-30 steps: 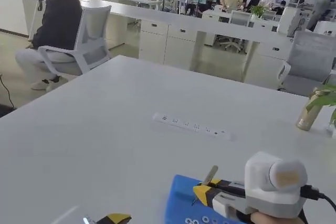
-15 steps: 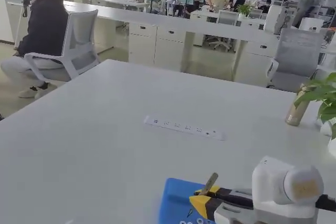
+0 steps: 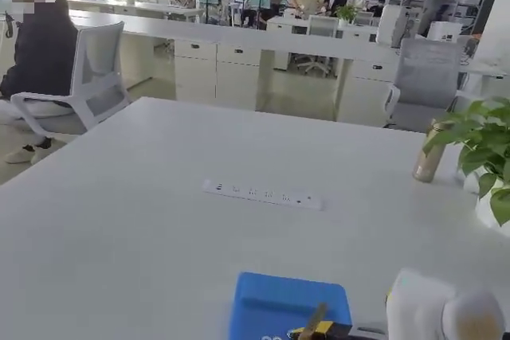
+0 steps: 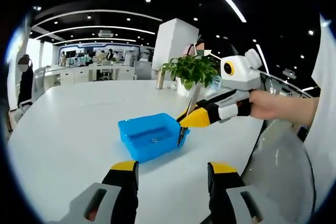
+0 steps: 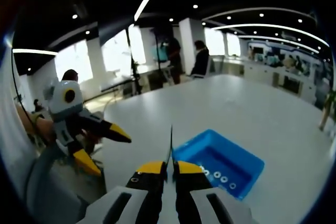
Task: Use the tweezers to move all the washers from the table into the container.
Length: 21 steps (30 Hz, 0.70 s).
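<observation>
The blue container (image 3: 271, 300) sits on the white table near me. In the right gripper view the container (image 5: 239, 156) holds several washers (image 5: 218, 176). My right gripper (image 5: 171, 169) is shut on the thin tweezers (image 5: 171, 145), which point up from between its jaws. In the left gripper view the right gripper (image 4: 189, 120) holds the tweezers (image 4: 184, 129) with their tip at the right edge of the container (image 4: 142, 129), where one washer (image 4: 154, 140) lies. My left gripper (image 4: 173, 174) is open and holds nothing. The left gripper (image 5: 100, 148) hangs off the table's edge.
A white power strip (image 3: 263, 193) lies mid-table. A metal bottle (image 3: 429, 163) and a potted plant (image 3: 478, 149) stand at the right edge. Behind the table are an office chair (image 3: 88, 85) with a seated person, desks and more people.
The head camera has tilted up and shifted, so the table has slid down the picture. Relative to the container, the right gripper with the tweezers has drawn back toward its near side.
</observation>
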Each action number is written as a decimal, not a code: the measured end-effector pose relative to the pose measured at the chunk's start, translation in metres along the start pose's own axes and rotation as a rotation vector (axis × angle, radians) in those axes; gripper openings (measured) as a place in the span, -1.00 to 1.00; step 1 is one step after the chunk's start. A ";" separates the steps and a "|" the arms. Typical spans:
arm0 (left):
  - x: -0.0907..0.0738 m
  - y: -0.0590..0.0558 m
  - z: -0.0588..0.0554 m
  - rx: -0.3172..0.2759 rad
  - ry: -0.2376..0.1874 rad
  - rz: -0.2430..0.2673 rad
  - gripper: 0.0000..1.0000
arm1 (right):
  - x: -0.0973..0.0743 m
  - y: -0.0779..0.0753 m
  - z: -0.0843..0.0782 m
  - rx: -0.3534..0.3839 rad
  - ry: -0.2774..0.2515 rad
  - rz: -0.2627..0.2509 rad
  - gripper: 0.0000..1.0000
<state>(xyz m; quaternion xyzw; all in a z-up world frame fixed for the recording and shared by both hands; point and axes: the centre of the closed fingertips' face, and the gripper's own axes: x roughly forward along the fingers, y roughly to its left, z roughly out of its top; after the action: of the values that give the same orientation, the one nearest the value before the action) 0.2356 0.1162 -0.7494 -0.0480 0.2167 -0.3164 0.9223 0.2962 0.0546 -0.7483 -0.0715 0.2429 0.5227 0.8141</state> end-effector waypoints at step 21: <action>-0.004 -0.027 0.033 0.052 0.007 -0.230 -0.43 | -0.032 0.045 -0.034 -0.118 0.109 0.234 -0.92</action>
<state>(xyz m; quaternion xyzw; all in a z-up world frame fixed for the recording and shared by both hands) 0.2317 0.0958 -0.7126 -0.0476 0.2047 -0.4257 0.8801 0.2350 0.0361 -0.7569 -0.1186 0.2625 0.6226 0.7276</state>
